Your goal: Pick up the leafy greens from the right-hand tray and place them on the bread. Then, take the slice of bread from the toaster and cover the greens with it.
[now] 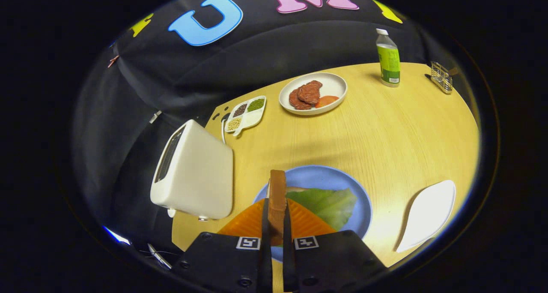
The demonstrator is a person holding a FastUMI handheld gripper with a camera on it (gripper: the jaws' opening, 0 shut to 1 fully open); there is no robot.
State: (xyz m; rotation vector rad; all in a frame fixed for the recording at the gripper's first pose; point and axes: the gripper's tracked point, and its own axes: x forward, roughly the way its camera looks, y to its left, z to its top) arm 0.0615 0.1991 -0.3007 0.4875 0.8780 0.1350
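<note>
Right now the gripper (276, 224) has its 2 fingers nearly together, both pressing on a slice of bread (277, 194) that stands on edge between them, so only its brown crust and a thin side show; its faces are hidden by the fingers. Just beyond and below the fingers sits a blue plate (338, 179), and on it lie the leafy greens (327, 203), a flat green leaf whose near end is cut off by the right finger's body. A pale sliver at the leaf's far edge may be the bottom bread, though too little shows to be sure. An orange ridged surface (306, 224) spreads under the fingers over the plate's near side; what it is cannot be told. Left of the plate stands a white toaster (195, 171), its slot seen at a steep angle, the inside dark. Right of the plate lies a white leaf-shaped tray (428, 213). Farther off on the wooden table (398, 134) are a white plate of reddish meat slices (312, 94), a small divided dish of beans (246, 113), a green-labelled bottle (388, 59) and a small metal rack (441, 76), partly blurred.
</note>
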